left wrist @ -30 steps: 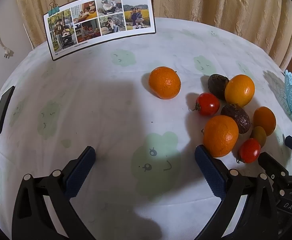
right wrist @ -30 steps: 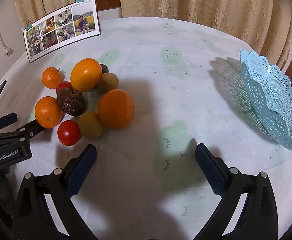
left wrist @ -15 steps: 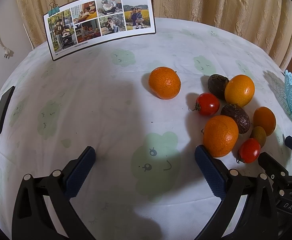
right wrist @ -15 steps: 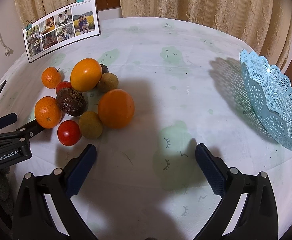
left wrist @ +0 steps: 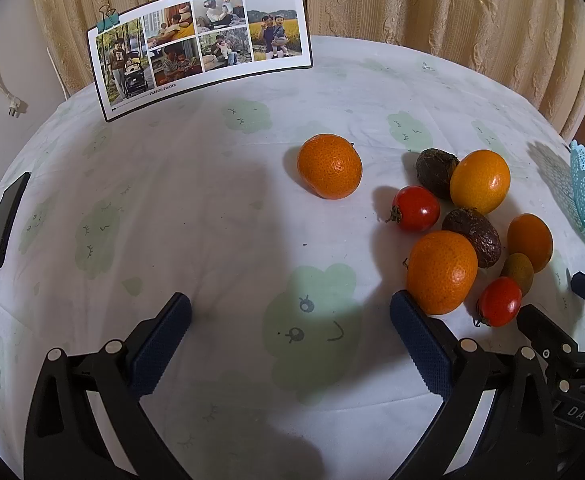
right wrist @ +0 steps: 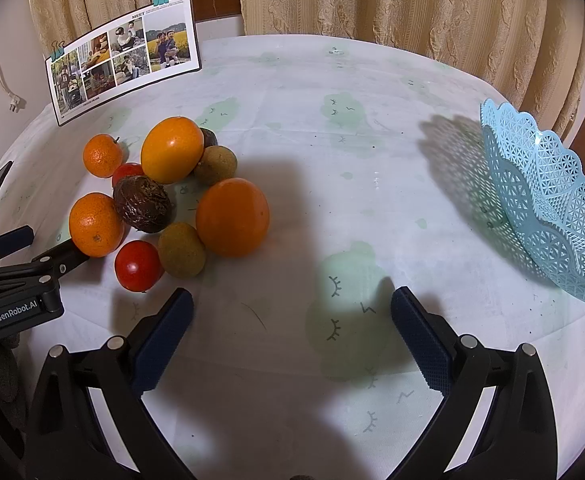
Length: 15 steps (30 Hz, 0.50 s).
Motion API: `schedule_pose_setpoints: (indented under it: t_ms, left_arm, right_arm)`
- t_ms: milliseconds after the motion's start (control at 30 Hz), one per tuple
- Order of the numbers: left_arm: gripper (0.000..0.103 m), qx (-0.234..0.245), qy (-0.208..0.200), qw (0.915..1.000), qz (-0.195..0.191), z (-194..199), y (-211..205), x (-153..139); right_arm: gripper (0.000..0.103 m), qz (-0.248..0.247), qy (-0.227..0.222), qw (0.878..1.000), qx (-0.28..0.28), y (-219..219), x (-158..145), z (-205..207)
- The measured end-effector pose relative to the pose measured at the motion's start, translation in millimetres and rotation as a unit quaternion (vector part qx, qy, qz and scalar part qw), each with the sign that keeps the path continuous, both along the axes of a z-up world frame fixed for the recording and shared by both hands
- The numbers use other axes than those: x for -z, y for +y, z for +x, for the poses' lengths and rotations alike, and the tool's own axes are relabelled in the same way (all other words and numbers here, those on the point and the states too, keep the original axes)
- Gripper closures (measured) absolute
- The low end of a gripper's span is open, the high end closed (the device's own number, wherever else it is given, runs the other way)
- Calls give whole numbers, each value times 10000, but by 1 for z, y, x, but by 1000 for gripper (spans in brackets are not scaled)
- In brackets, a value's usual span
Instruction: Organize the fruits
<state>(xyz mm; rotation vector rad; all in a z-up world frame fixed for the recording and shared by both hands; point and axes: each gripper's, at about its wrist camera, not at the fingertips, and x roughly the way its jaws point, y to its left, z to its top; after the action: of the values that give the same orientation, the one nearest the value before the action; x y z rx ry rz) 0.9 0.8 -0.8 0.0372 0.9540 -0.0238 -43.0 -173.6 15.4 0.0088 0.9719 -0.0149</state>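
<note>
Right wrist: lacy scalloped plastic basket (right wrist: 548,200), wrinkled passion fruit (right wrist: 143,204).

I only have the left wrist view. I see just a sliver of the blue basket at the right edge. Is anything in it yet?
Observer: No, the blue basket holds no fruit in the right wrist view.
Operator: Is my right gripper holding anything?
Observer: No, the right gripper is open over bare tablecloth.
Operator: Any fruit hidden from me?
Observer: Yes, a second greenish-brown fruit sits behind the big yellow-orange one.
</note>
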Motion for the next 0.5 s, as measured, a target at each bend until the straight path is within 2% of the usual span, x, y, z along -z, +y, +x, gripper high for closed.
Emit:
schedule_pose_setpoints:
  t_ms: [500]
  left_arm:
    - [5, 0, 0, 10000, 0, 0, 0, 0]
  right_arm:
    - [2, 3, 31, 10000, -34, -1, 0, 0]
